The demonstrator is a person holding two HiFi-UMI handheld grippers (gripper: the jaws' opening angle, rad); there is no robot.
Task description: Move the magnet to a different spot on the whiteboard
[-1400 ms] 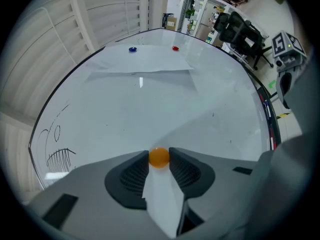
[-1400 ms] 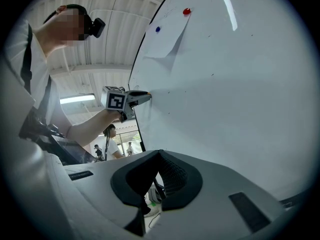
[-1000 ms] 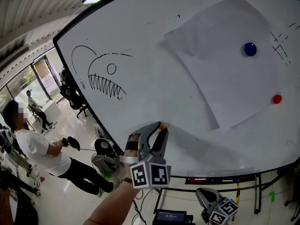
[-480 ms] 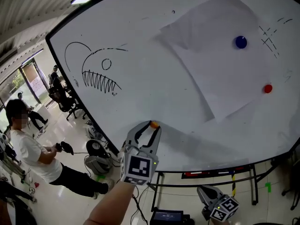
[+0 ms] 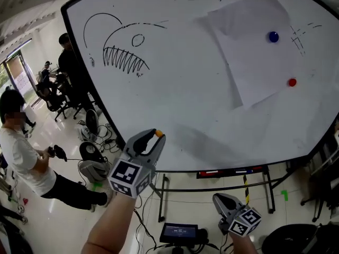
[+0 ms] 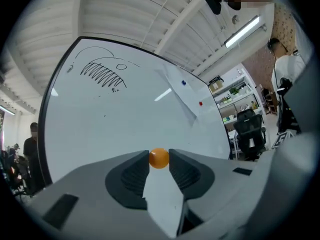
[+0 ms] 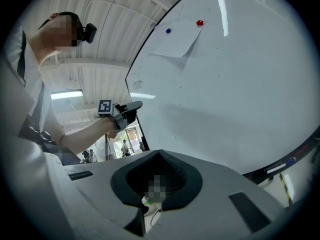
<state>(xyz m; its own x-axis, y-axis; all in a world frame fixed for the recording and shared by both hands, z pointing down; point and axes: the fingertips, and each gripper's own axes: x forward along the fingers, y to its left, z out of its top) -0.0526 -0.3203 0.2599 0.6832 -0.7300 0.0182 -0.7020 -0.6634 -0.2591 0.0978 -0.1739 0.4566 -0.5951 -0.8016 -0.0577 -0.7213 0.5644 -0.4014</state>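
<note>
Orange magnet [image 6: 159, 158] looks light, hard, slick — best pinched across its middle, as the left tongs [image 5: 152, 139] clamp it; right tongs [image 5: 219, 198] closed, empty.

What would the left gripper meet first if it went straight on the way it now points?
Probably the whiteboard: the left gripper, clamping the orange magnet, points at its bare lower area, below the fish drawing. Nothing shows between, though the gap is hard to judge.
</note>
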